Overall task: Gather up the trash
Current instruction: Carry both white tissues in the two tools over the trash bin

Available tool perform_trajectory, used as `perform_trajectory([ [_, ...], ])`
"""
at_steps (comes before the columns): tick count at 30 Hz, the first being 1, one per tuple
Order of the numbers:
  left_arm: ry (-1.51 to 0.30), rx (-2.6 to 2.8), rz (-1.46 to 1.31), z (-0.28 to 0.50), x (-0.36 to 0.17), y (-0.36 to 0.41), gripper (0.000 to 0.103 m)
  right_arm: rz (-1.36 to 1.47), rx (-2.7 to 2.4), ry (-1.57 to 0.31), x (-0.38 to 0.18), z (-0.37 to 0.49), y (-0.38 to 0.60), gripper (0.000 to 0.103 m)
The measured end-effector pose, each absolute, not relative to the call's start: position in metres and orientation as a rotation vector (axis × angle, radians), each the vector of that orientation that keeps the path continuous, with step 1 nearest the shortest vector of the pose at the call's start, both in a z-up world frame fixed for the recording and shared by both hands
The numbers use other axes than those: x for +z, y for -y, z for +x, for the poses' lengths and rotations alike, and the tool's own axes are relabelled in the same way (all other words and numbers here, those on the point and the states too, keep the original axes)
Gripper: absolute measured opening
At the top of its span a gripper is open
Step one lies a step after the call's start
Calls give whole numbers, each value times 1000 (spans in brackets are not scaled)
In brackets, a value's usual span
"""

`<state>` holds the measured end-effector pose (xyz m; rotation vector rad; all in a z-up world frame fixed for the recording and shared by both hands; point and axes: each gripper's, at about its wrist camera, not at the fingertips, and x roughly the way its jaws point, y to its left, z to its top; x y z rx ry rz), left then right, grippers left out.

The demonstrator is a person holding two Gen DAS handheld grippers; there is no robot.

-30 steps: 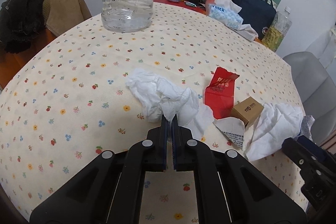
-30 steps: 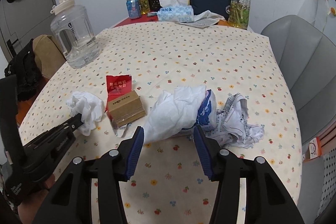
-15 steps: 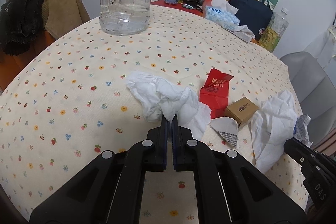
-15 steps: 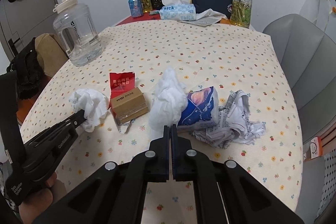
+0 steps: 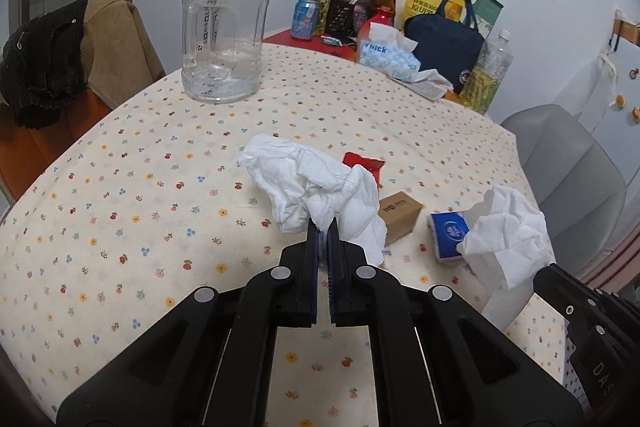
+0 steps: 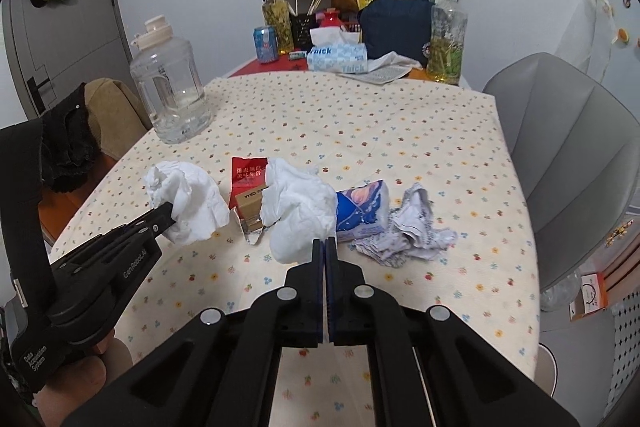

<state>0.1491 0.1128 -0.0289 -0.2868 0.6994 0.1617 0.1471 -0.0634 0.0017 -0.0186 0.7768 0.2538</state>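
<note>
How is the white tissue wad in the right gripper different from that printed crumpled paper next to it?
The white tissue wad is plain and pinched in the shut right gripper; the printed crumpled paper carries grey print and lies free on the tablecloth, flatter and more spread. Both are crumpled.

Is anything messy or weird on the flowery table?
Yes. Trash lies scattered there: a crumpled printed paper, a torn red packet, a small brown box and a squashed blue wrapper. Each tool holds a crumpled white tissue.

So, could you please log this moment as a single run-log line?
left gripper: shut on crumpled white tissue | right gripper: shut on second crumpled white tissue | brown cardboard box: on table
</note>
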Motion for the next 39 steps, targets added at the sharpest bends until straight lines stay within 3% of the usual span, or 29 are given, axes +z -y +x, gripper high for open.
perform_trajectory([
  [16,-665,44,-177,131,-1,-35,5,54,152,-707,23,107,137,2],
  [39,-687,-227,18,139,6,141,5,205,-91,-665,20,71,295,2],
])
